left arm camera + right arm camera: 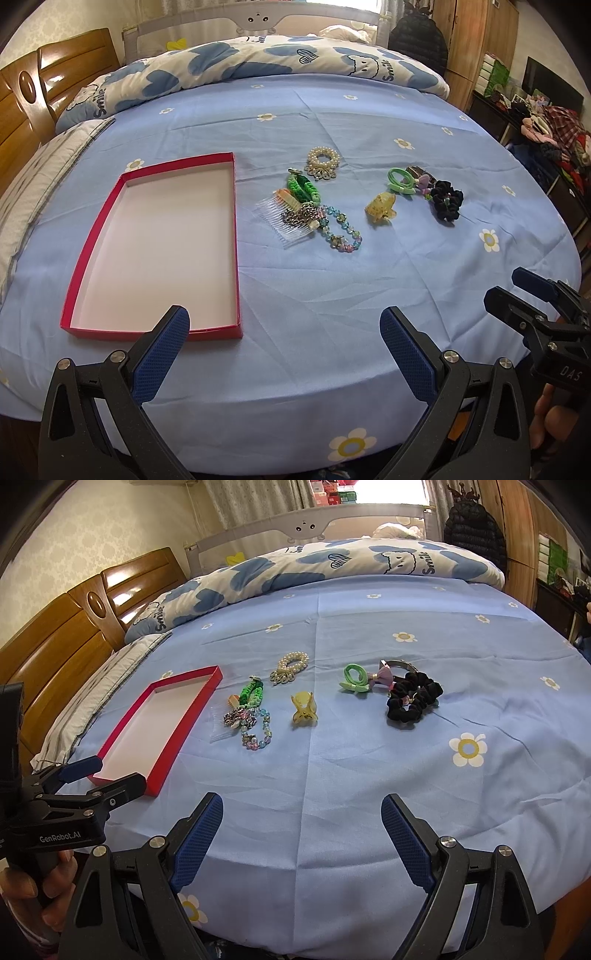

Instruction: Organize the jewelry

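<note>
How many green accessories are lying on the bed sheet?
2. The green braided bracelet lies in the cluster just right of the red box, by the clear hair comb. The light green hair tie lies further right, beside the black scrunchie. Others could be hidden underneath.

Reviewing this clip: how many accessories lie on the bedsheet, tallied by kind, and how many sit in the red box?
Bracelets (pearl, green braided, glass bead, chain): 4
Hair ties (green, black scrunchie): 2
Combs and clips (clear comb, yellow clip, purple bow): 3
In the red box: 0
Total: 9

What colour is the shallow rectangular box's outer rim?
Red, white inside: shallow rectangular box, clearest in the left wrist view.
</note>
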### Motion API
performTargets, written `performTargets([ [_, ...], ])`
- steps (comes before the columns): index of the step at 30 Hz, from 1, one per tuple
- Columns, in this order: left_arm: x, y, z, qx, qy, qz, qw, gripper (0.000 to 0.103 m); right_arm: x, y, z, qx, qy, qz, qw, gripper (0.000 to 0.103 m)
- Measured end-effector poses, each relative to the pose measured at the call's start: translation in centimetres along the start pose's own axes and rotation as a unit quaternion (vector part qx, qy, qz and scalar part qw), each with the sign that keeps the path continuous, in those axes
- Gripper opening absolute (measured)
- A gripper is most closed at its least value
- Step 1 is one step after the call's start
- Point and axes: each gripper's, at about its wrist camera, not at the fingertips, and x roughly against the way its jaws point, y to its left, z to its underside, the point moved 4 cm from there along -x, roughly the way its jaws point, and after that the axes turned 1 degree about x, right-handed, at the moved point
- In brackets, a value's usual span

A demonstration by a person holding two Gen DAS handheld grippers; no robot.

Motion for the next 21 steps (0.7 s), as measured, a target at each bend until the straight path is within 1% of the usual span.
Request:
performTargets([
  [3,0.0,0.0,0.0,0.000,0.000,0.001,1.0000,0.103,0.0,-0.5,0.0,-0.001,0.001,0.000,1.000,0.089],
  [6,-0.2,0.1,0.1,-0.001,0.001,0.002,1.0000,0.103,-0.1,0.3,0.0,-0.001,0.001,-0.001,1.000,0.089],
  [14,-0.6,-0.1,-0.1,-0.004,0.004,0.003,1.0000,0.103,-0.2,-0.1,0.0,-0.005,0.004,-0.001,1.000,0.089],
  [15,-0.6,-0.1,-0.1,-0.004,0.005,0.004,1.0000,0.103,-0.3,-0.8,0.0,-0.005,0.001,-0.002,1.000,0.089],
  [21,-1.6,-0.5,-0.6,-0.005,0.012,0.011,0.9999,0.103,-0.9,-1.6,-0.2,-0.011,-0.003,-0.004,1.000,0.089],
])
